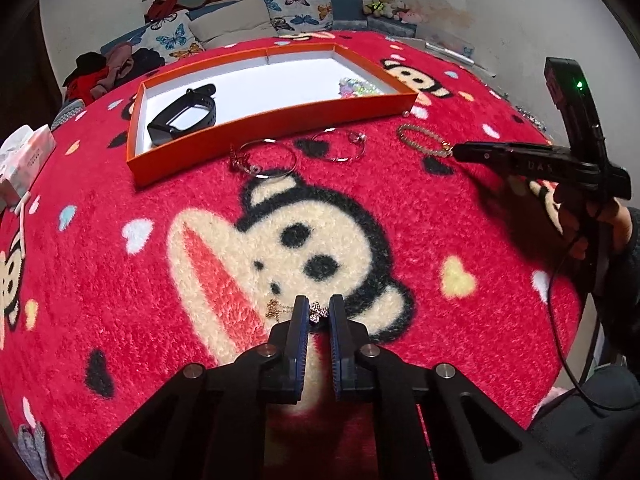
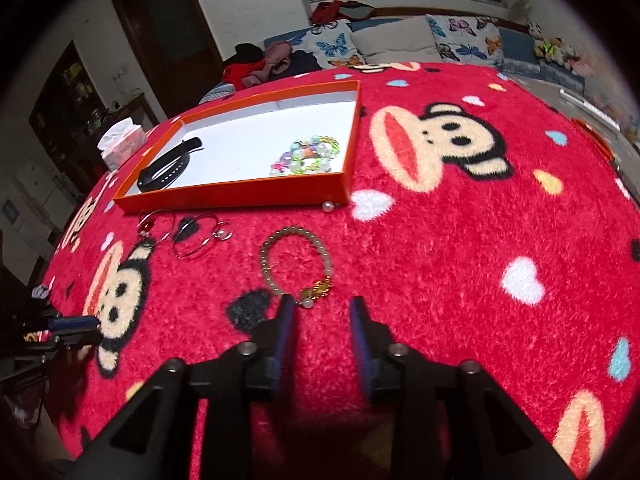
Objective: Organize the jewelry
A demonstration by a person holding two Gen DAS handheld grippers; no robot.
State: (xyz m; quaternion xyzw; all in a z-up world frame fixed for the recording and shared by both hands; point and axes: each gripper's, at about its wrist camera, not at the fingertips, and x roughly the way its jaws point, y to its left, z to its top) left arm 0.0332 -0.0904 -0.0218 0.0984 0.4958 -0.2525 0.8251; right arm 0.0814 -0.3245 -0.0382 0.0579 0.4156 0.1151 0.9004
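Note:
An orange tray (image 1: 276, 122) (image 2: 236, 196) lies on the red monkey blanket. It holds a black smart band (image 1: 182, 114) (image 2: 170, 166) and colourful bead bracelets (image 1: 358, 87) (image 2: 308, 156). In front of it lie two silver bangles (image 1: 272, 158) (image 1: 340, 145) (image 2: 200, 238) and a pearl bracelet (image 1: 424, 140) (image 2: 296, 264). My left gripper (image 1: 319, 312) is open, its fingers on either side of a small sparkly charm on a gold chain (image 1: 296, 310). My right gripper (image 2: 323, 308) is open just short of the pearl bracelet's gold clasp.
A loose pearl (image 2: 327, 206) rests against the tray's front wall. A tissue box (image 1: 24, 160) (image 2: 122, 144) stands at the blanket's left edge. Behind are butterfly cushions (image 1: 300, 8), clothes and plush toys. The right gripper's cable (image 1: 568, 320) hangs at the right.

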